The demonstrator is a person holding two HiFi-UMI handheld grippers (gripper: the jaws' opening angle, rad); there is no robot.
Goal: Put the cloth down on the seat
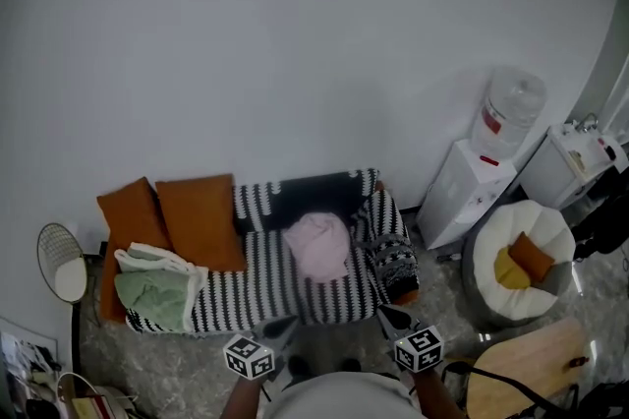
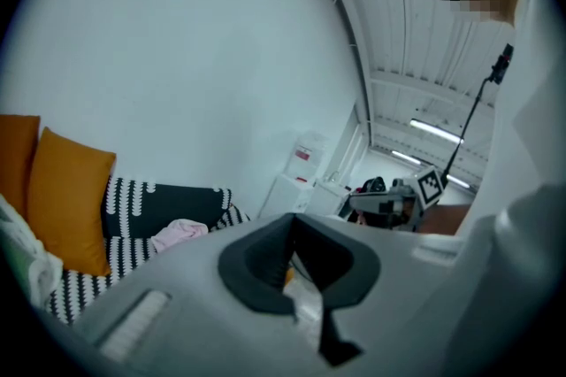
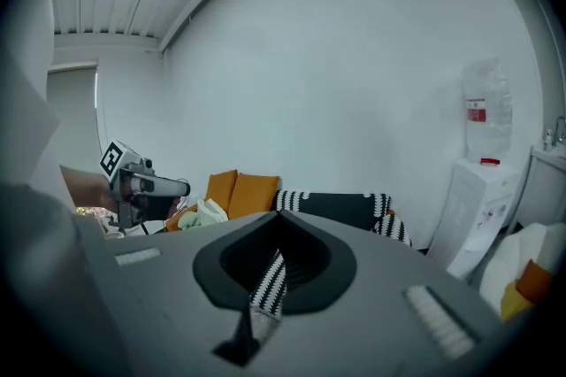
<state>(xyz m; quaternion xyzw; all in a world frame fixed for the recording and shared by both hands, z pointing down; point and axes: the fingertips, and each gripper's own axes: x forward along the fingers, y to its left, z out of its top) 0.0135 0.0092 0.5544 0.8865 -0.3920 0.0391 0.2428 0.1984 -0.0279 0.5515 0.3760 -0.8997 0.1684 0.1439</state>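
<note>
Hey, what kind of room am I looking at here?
Probably a lounge or break corner, perhaps in an office or studio: a striped sofa with orange cushions against a bare wall, a water dispenser beside it, and a round padded chair.

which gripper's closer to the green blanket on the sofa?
Left. The left gripper is off the green blanket's near-right side; the right gripper is farther right, beyond the pink cloth.
</note>
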